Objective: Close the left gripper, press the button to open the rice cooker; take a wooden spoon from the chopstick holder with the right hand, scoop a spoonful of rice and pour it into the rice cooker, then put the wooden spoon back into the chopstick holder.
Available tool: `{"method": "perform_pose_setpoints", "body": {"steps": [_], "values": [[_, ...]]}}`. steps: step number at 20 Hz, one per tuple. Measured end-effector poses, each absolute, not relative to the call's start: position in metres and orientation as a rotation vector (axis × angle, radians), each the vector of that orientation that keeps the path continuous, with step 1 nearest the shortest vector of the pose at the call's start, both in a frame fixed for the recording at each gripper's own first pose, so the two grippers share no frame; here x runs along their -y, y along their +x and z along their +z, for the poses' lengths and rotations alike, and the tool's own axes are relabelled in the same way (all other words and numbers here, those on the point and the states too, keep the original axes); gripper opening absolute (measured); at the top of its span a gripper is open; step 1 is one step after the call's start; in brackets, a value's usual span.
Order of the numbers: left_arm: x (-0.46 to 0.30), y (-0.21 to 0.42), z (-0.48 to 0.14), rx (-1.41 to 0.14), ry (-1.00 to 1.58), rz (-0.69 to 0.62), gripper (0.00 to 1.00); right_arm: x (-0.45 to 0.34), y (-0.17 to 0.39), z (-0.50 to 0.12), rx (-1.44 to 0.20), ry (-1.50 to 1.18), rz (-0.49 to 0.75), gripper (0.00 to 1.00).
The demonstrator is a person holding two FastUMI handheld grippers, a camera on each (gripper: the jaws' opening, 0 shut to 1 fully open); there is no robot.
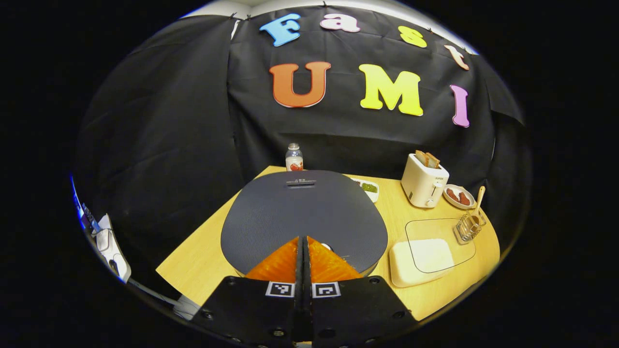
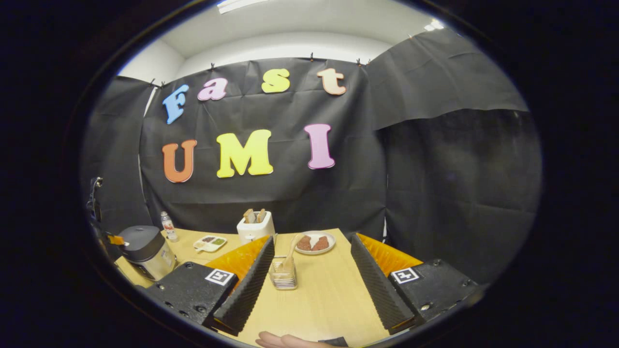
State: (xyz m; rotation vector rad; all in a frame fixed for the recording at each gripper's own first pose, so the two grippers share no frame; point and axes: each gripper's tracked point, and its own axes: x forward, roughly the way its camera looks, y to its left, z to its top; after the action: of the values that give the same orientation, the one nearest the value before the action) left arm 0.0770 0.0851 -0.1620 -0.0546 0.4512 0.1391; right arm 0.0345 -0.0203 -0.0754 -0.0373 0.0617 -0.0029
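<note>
The rice cooker (image 1: 304,212) sits close in front of me in the left gripper view, its dark lid down. My left gripper (image 1: 303,239) is shut, its tips over the lid's near edge beside a small pale button (image 1: 328,247); whether they touch is unclear. To the right stands the wire chopstick holder (image 1: 467,228) with a wooden spoon (image 1: 479,197) upright in it, and a white rice box (image 1: 420,258) under a clear lid. My right gripper (image 2: 312,238) is open above the table, with the holder (image 2: 283,273) and spoon (image 2: 293,247) between its fingers, farther ahead. The cooker (image 2: 145,251) is at the far left.
A white toaster (image 1: 424,181) with bread, a plate of brown food (image 1: 459,196), a small dish (image 1: 370,187) and a bottle (image 1: 294,158) line the back of the wooden table (image 1: 203,261). A hand (image 2: 285,340) shows at the near table edge. Black cloth walls close in behind.
</note>
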Motion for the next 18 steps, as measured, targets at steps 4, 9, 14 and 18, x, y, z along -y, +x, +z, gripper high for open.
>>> {"method": "perform_pose_setpoints", "body": {"steps": [4,9,14,18], "values": [[-0.084,0.074,-0.169,-0.455,0.023,0.17,0.0,0.019,0.031,-0.076,-0.047,-0.04,-0.003,1.0],[-0.085,0.078,-0.169,-0.456,-0.039,0.163,0.0,0.003,0.024,-0.091,-0.088,-0.031,0.051,1.0],[-0.088,0.076,-0.158,-0.416,0.039,0.196,0.0,0.006,0.02,-0.102,-0.088,-0.064,0.063,1.0],[-0.115,0.056,-0.108,-0.263,0.059,0.346,0.54,0.019,0.026,-0.113,-0.105,-0.072,0.046,1.0]]}}
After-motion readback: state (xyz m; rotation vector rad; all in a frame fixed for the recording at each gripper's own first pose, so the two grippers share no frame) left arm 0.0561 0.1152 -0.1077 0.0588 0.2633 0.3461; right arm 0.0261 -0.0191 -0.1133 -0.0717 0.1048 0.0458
